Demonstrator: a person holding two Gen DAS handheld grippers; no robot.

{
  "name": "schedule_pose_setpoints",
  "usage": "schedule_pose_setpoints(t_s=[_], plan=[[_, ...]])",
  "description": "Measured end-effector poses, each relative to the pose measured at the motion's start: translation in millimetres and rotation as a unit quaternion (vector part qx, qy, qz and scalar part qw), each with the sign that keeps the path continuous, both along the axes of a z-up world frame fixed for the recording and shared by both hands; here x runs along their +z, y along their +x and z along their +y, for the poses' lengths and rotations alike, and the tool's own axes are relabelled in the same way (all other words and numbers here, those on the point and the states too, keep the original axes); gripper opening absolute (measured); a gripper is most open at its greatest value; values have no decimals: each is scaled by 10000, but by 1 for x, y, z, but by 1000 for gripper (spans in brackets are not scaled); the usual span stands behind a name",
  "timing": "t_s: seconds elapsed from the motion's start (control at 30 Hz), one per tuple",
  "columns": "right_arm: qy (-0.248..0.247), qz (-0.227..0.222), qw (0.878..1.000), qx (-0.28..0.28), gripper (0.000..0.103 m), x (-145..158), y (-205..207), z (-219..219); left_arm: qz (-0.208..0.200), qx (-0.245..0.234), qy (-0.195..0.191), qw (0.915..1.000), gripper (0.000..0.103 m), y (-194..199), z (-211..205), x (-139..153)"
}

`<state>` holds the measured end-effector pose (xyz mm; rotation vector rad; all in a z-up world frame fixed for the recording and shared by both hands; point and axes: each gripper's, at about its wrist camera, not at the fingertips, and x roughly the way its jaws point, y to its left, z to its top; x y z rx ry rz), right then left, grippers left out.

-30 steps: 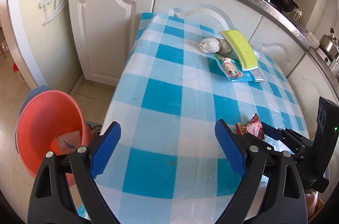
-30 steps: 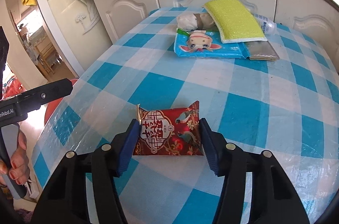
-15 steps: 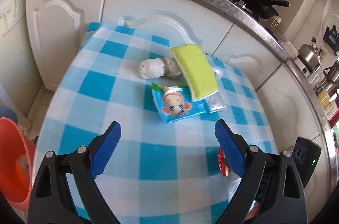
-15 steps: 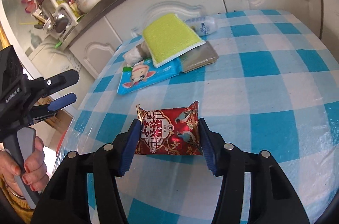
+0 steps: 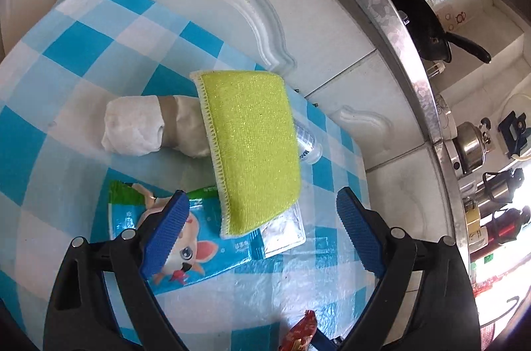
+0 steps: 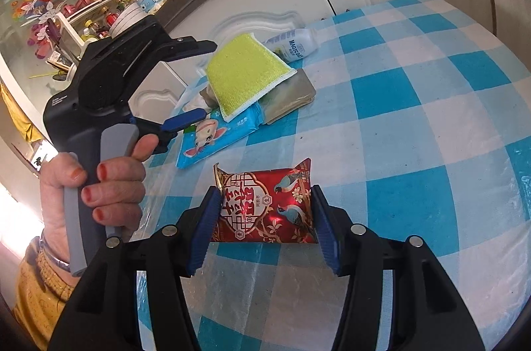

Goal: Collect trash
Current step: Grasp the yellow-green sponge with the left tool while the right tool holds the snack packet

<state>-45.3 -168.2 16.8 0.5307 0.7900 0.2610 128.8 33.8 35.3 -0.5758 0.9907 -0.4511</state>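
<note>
Red foil snack packet (image 6: 265, 205) sits clamped between the right gripper's (image 6: 265, 224) blue pads above the blue-and-white checked tablecloth (image 6: 415, 105). Left gripper (image 5: 259, 231), jaws wide apart and empty, hovers over the blue cartoon wet-wipe pack (image 5: 195, 248) beneath the yellow-green sponge (image 5: 252, 151).

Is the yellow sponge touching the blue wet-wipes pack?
Touching. The right wrist view shows the sponge lying on the blue pack, its edge overlapping it with no gap.
</note>
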Motion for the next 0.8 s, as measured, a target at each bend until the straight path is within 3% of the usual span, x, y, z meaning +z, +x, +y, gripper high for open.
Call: schedule_pose_setpoints(t_s=[0.2,0.27,0.33,0.43,0.53,0.8], plan=[[117,16,9999,16,56,-1,0,-3,26,-25,-6,10000,90,19,-12,-6],[138,28,9999,12,56,-1,1,-3,56,-44,73,9999,84,23,-16,-9],[150,35,9999,11,56,-2,2,-4,90,-44,201,9997,69,26,-20,-11],[159,42,9999,21,56,-2,2,-4,142,-15,260,9996,59,29,-22,-15],[160,52,9999,23,56,-2,2,-4,166,-34,309,9994,40,27,-24,-17],[162,66,9998,2,56,-3,2,-6,9,8,229,9997,26,15,-17,-12]])
